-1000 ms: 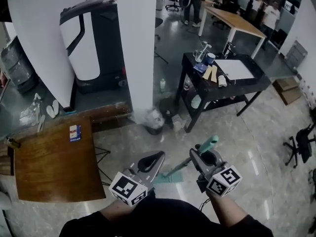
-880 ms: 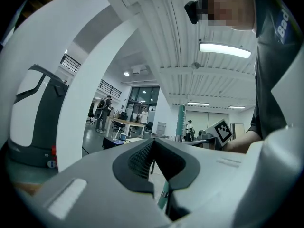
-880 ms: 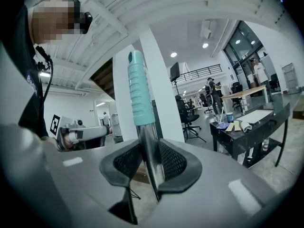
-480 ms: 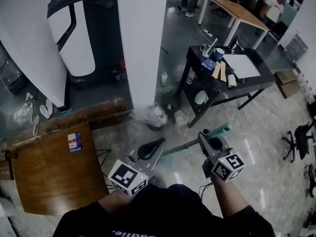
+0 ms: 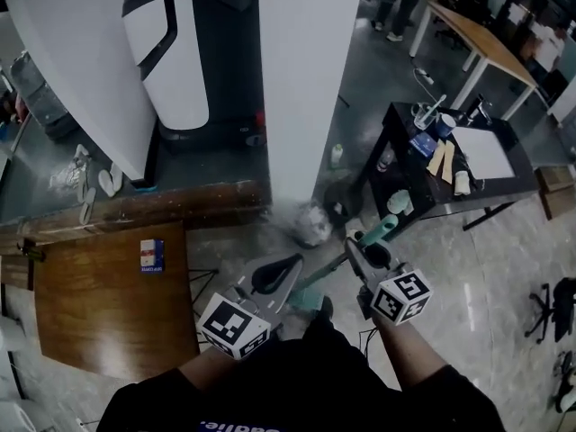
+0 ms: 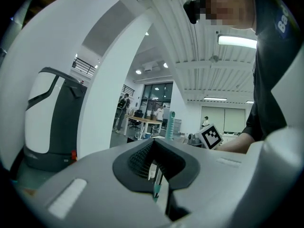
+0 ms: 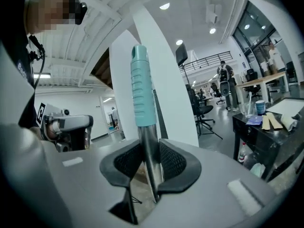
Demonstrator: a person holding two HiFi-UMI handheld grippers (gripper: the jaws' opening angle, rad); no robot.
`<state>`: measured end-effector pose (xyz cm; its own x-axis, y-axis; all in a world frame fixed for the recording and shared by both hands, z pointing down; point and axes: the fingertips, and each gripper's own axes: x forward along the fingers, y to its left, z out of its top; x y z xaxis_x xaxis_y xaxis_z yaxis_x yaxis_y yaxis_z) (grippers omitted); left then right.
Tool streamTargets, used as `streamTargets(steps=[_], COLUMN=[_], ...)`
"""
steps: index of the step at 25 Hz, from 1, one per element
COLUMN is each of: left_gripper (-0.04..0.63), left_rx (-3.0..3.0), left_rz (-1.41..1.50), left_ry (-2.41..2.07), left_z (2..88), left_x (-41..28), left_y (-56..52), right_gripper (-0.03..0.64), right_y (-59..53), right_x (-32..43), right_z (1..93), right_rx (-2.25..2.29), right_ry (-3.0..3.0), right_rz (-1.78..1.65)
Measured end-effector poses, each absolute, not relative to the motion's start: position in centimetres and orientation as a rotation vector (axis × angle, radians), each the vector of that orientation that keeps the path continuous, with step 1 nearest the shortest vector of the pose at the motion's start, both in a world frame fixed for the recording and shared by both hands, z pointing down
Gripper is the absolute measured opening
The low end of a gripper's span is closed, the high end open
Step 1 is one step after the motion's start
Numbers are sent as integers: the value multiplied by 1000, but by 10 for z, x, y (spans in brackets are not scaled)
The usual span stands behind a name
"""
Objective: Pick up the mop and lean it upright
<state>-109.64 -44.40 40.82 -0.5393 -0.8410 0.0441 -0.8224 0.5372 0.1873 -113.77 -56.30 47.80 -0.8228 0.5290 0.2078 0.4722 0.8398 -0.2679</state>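
Only partly apart, right gripper [image 7: 151,175] fingers [image 7: 176,163] tight on mop handle [image 7: 141,94]

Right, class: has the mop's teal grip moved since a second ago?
Yes. The mop's teal grip has come closer to the black table, overlapping its near end in the head view.

Grey floor [image 5: 504,286], two tables.
On brown table [image 5: 90,304], one small box [image 5: 152,255]; on black table [image 5: 522,180], paper [image 5: 484,151] and cups [image 5: 445,126]; on floor, bottle [image 5: 337,156] and slippers [image 5: 108,183].
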Motion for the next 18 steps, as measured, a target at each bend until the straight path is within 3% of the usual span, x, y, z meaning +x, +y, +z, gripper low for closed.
streamTargets(steps=[18], left_gripper=[18], left_rx=[972], left_rz=[-128], left_ry=[-2807], left_z=[401], left_x=[-1173], left_y=[-451], right_gripper=[107], right_y=[-535], right_x=[-1266], right_z=[596], right_rx=[-1142], right_ry=[-2373], right_rz=[122])
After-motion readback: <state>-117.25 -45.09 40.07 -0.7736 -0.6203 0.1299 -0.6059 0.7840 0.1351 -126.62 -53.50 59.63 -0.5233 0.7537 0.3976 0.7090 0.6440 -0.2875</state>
